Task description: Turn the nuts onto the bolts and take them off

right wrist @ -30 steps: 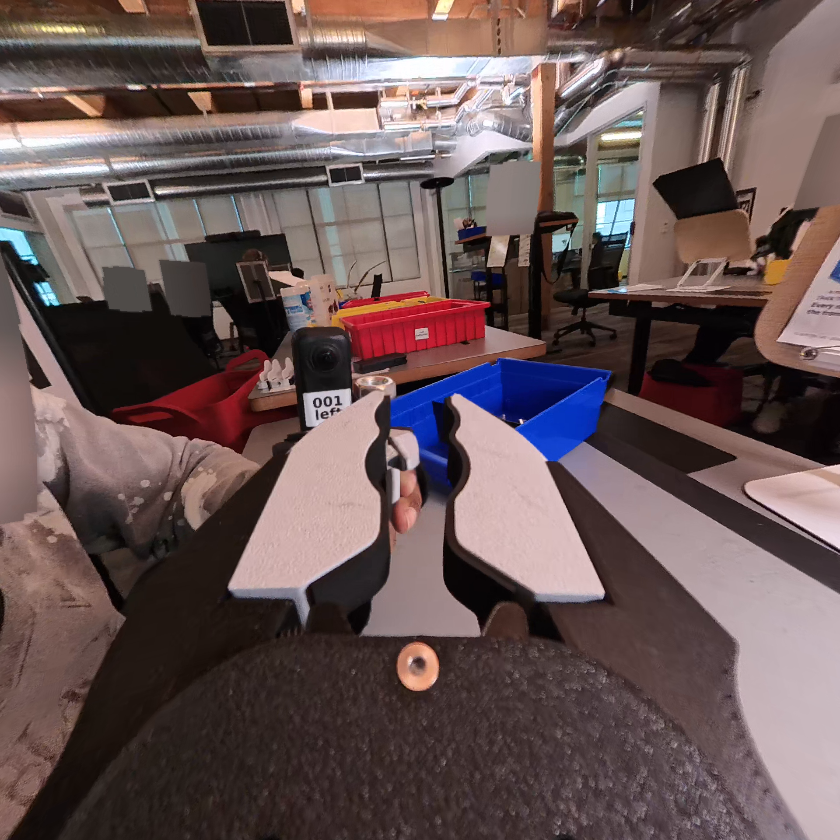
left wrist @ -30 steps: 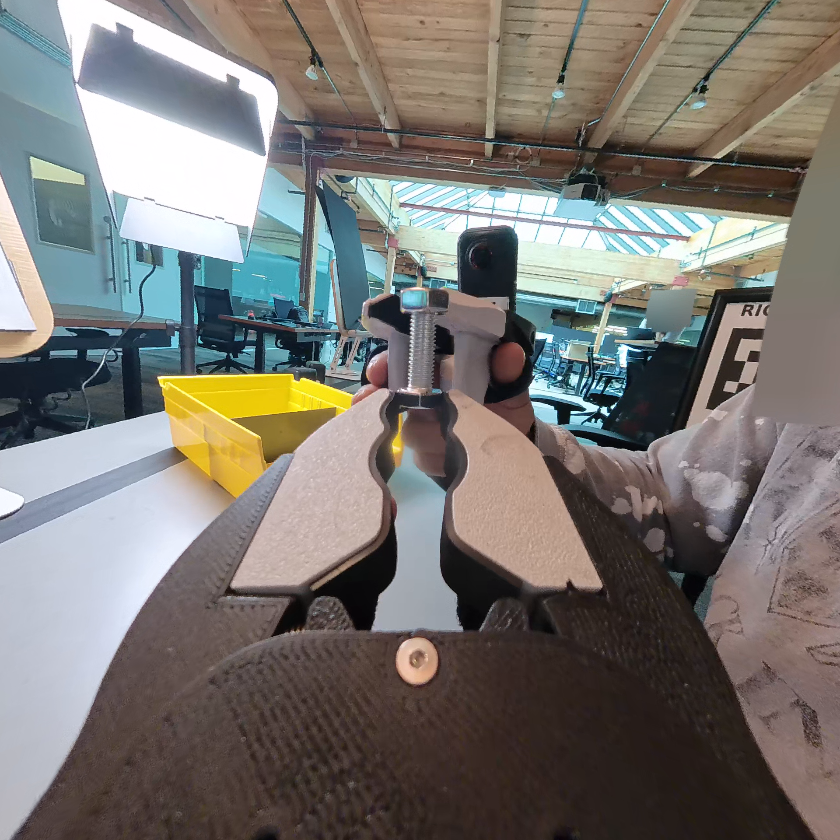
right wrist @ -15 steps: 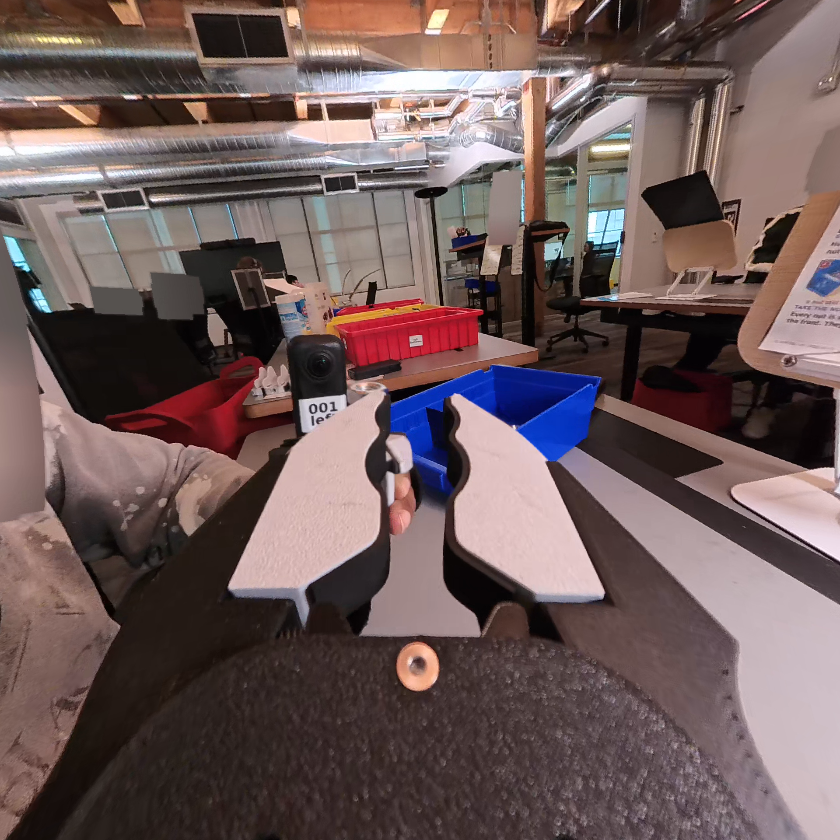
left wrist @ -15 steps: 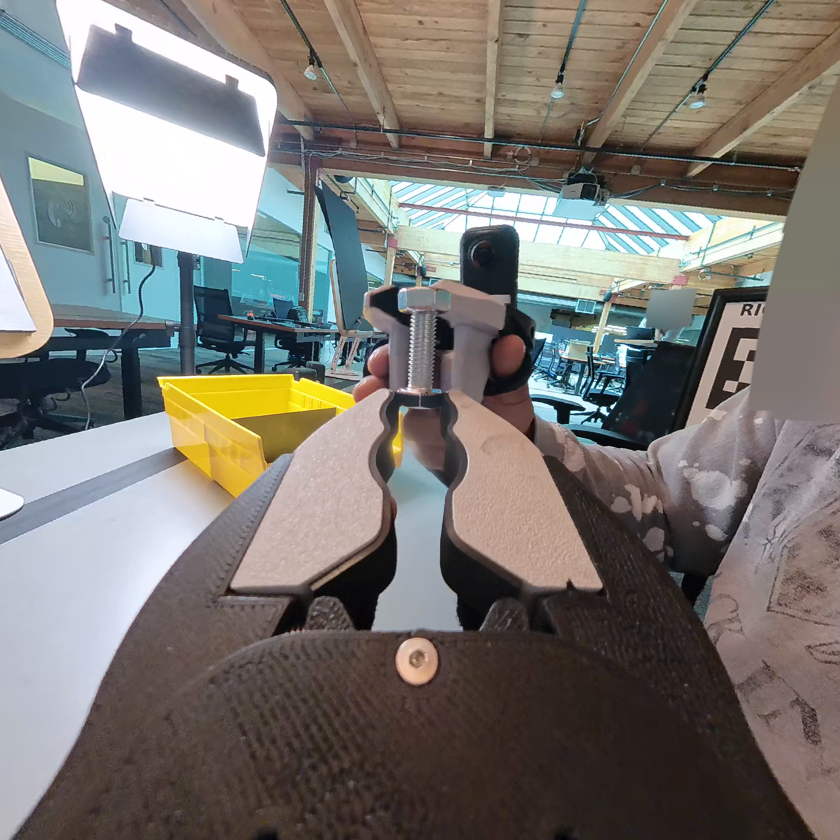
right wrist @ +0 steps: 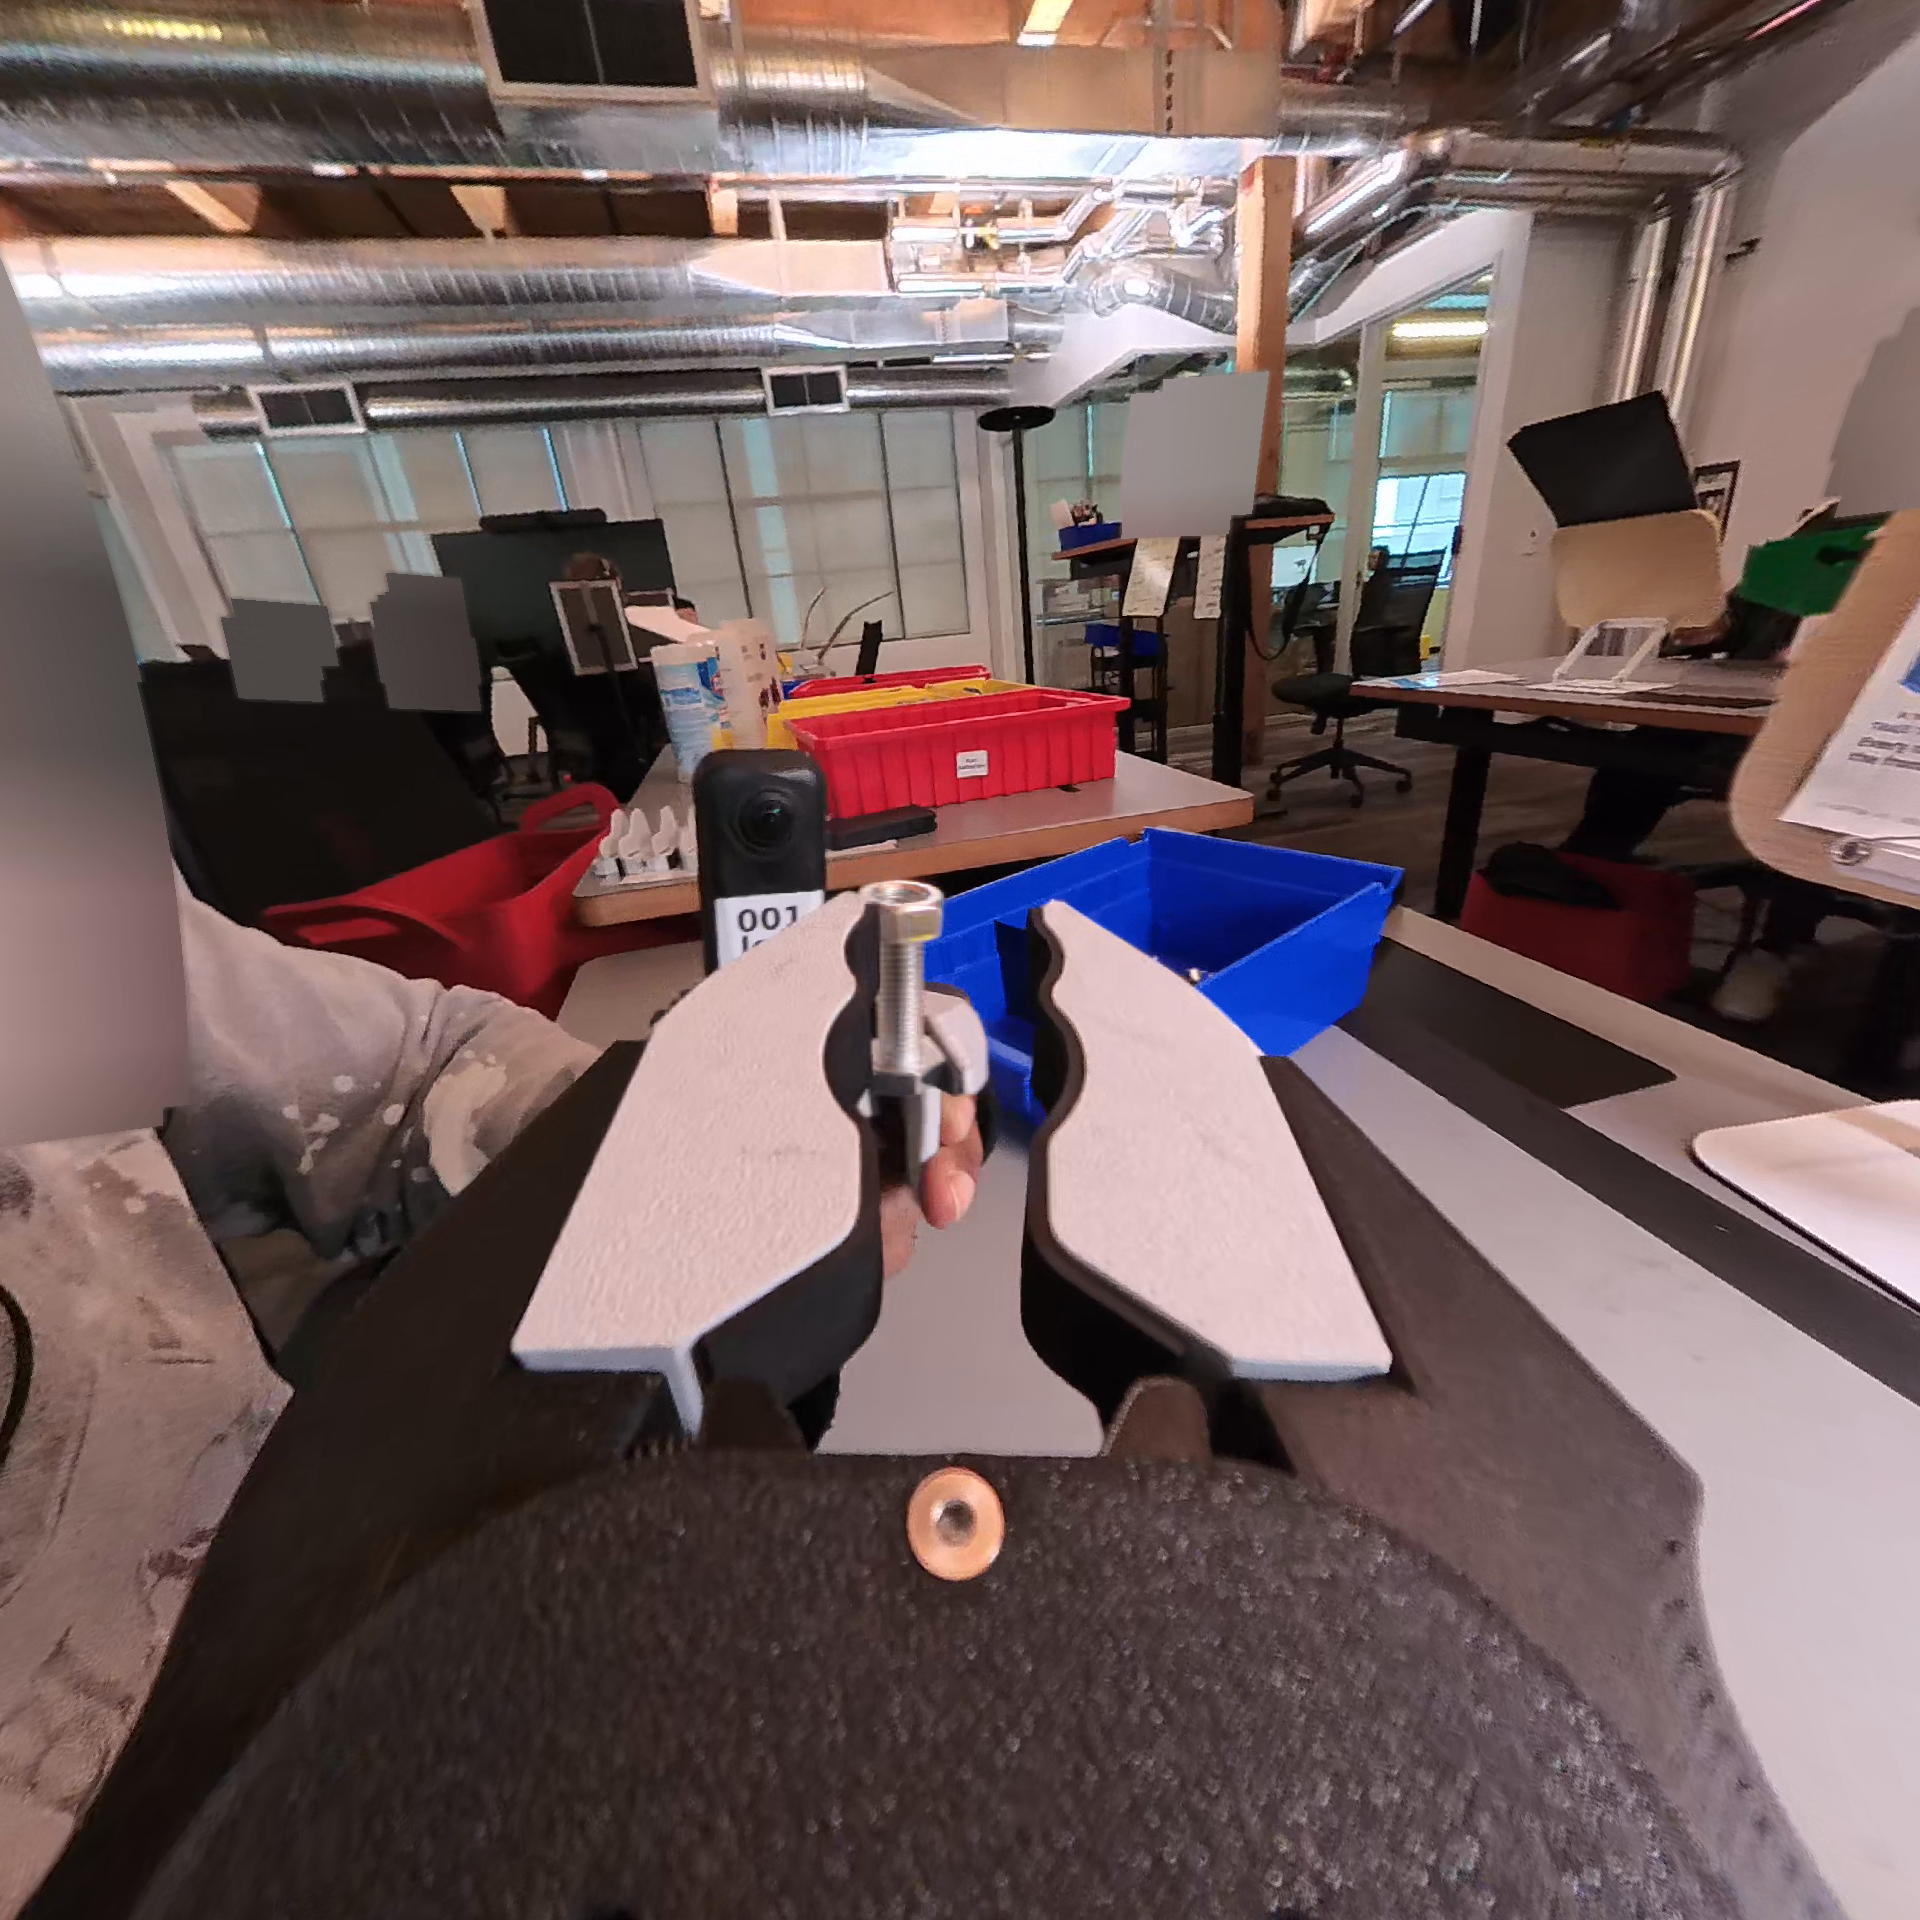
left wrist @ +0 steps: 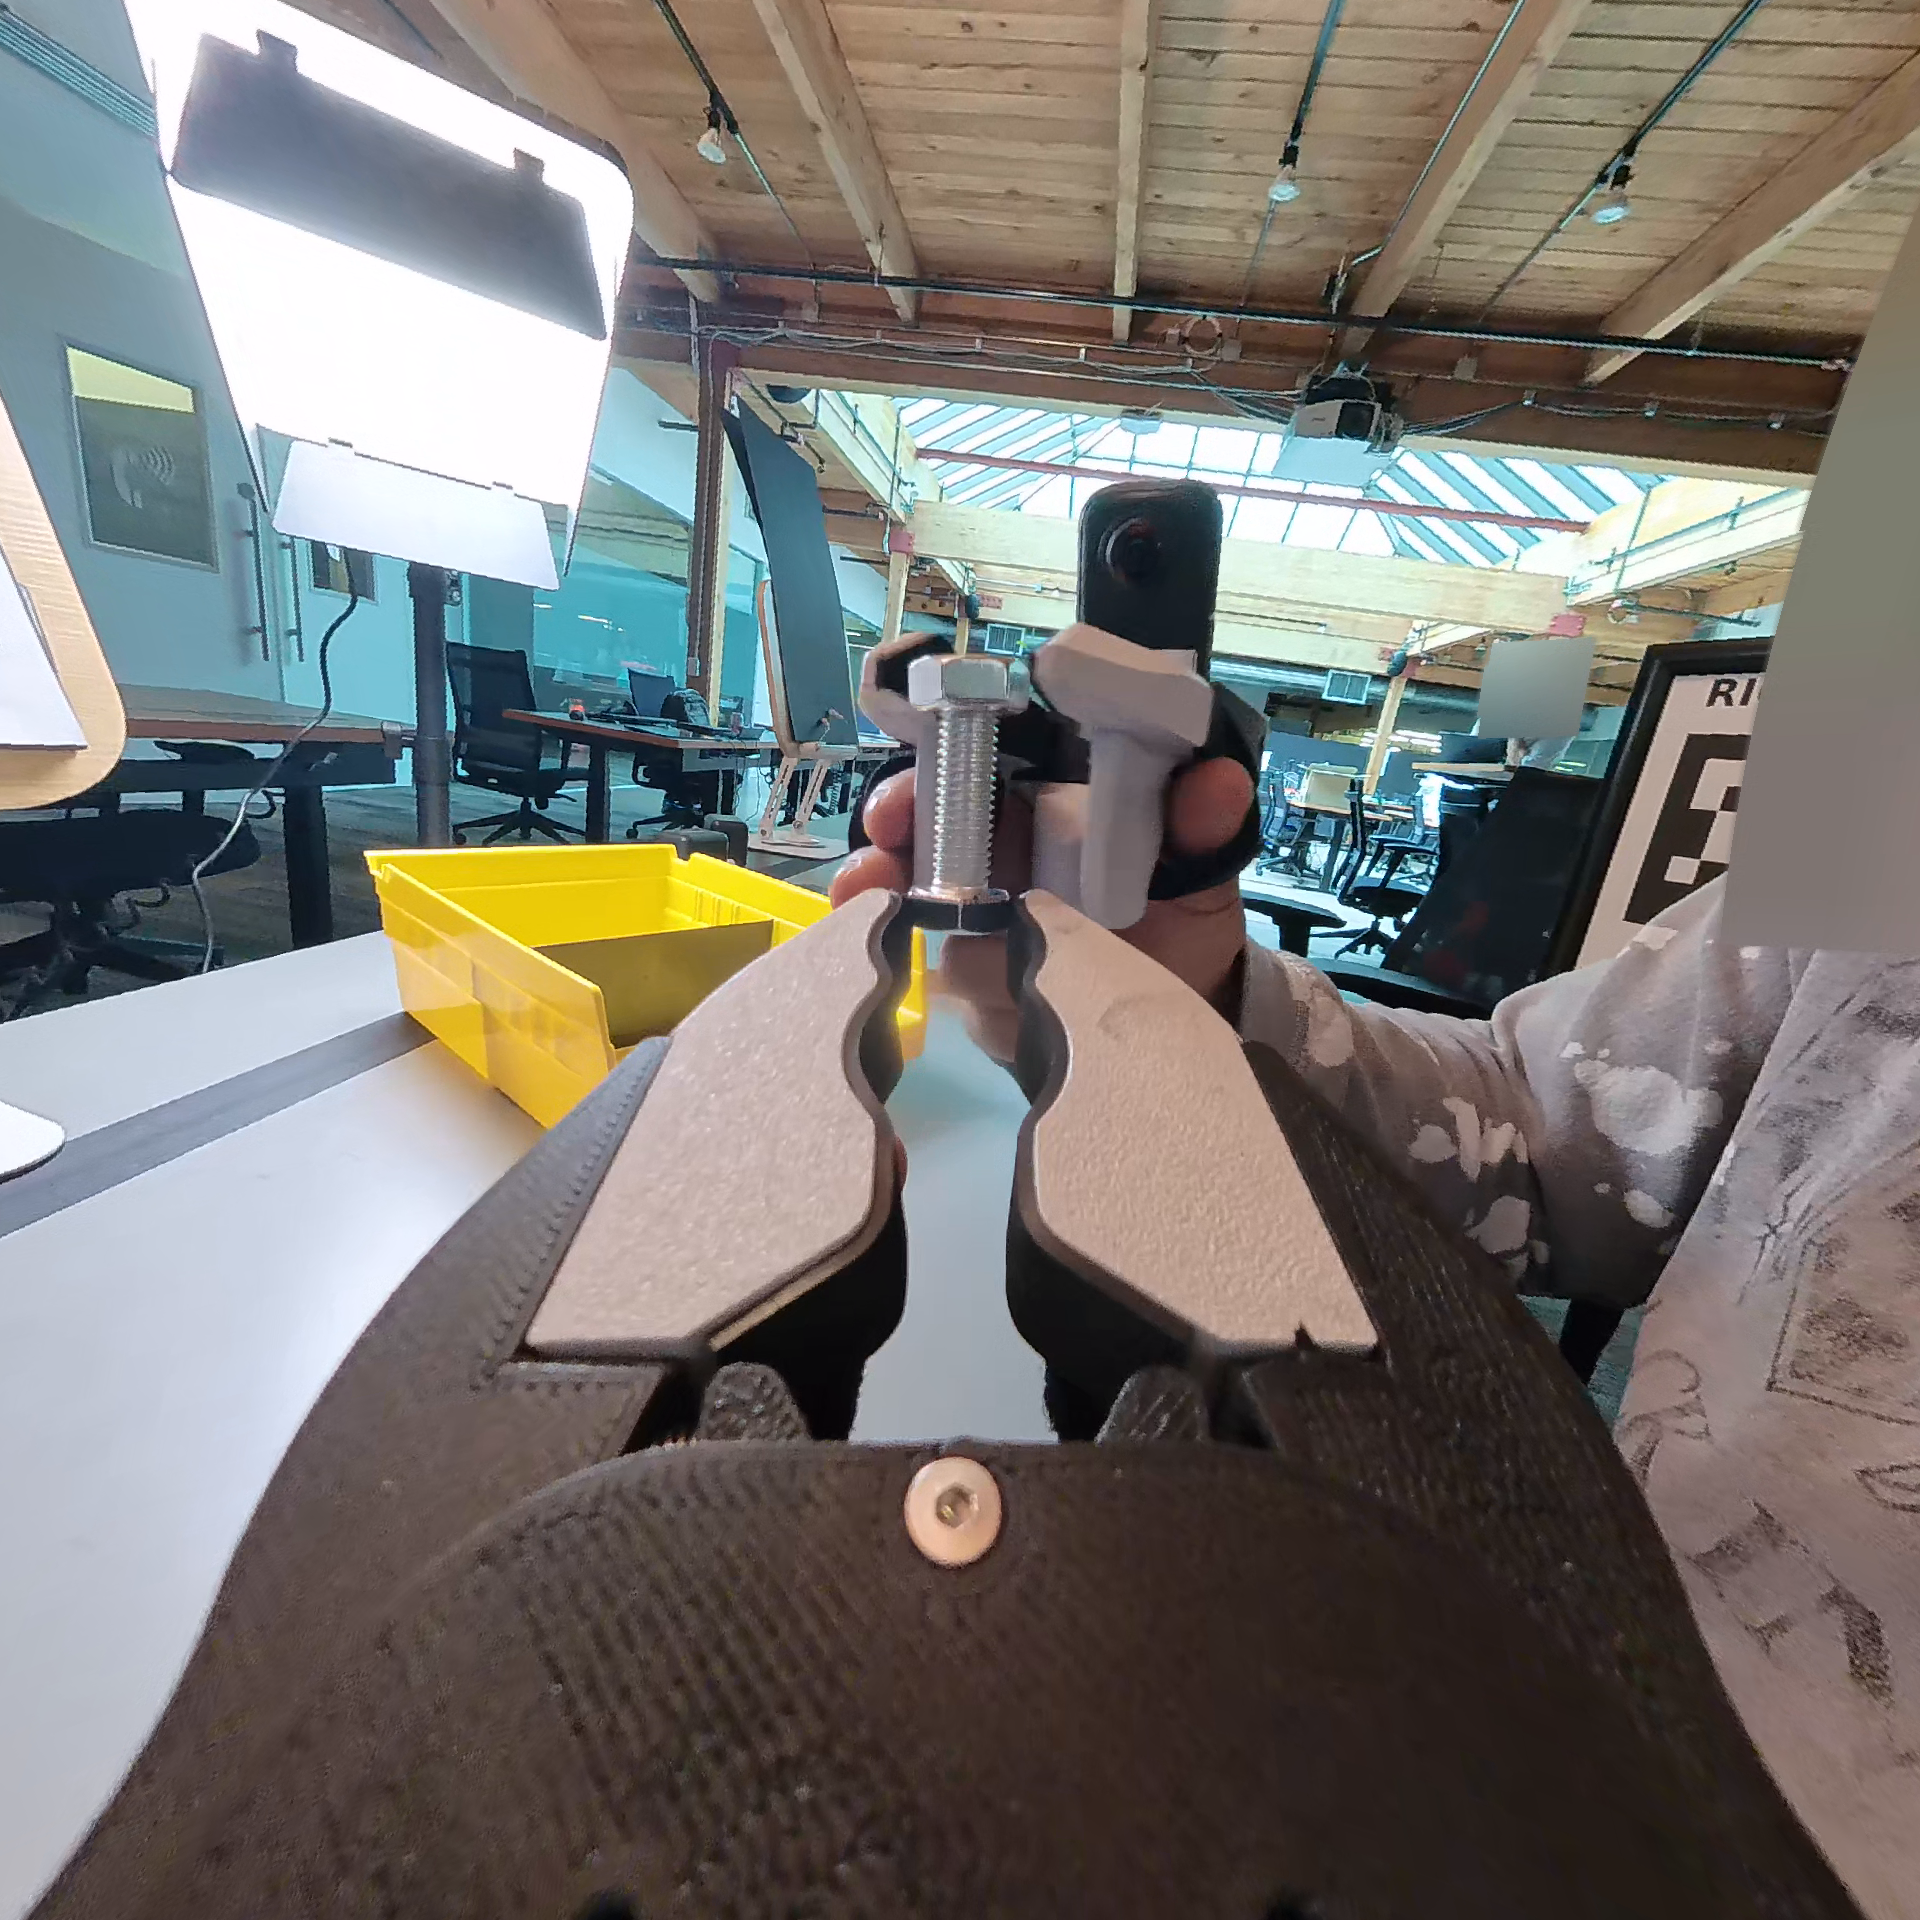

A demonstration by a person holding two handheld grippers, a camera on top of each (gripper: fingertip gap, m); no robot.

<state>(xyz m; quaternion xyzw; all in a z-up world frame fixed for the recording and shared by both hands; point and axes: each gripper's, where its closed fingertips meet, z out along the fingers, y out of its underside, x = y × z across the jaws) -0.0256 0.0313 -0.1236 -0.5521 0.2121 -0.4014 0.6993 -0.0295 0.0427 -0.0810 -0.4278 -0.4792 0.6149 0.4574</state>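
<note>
left wrist view. item: one steel bolt (left wrist: 954,800), upright, head at 12 o'clock, carrying one dark nut (left wrist: 951,916) at the low end of its thread.

left tool (left wrist: 956,927): closed on the nut, tips pinching its flats, probably to keep it fixed while the bolt is turned.

right tool (right wrist: 951,914): jaws apart. the bolt head stands in the gap, close to the finger on the 9 o'clock side. no clamp is visible, likely a fresh grip being taken between turns. it faces the left tool head-on, so both share the bolt's axis.

position: the bolt and nut are held in the air above the table (left wrist: 208,1247), not resting on it.

yellow bin (left wrist: 488,935): at 10 o'clock of the left tool, on the table.

blue bin (right wrist: 1247,914): at 1 o'clock of the right tool, on the table. both bins are close by, presumably for parts.

direction of threading: cannot tell.
</note>
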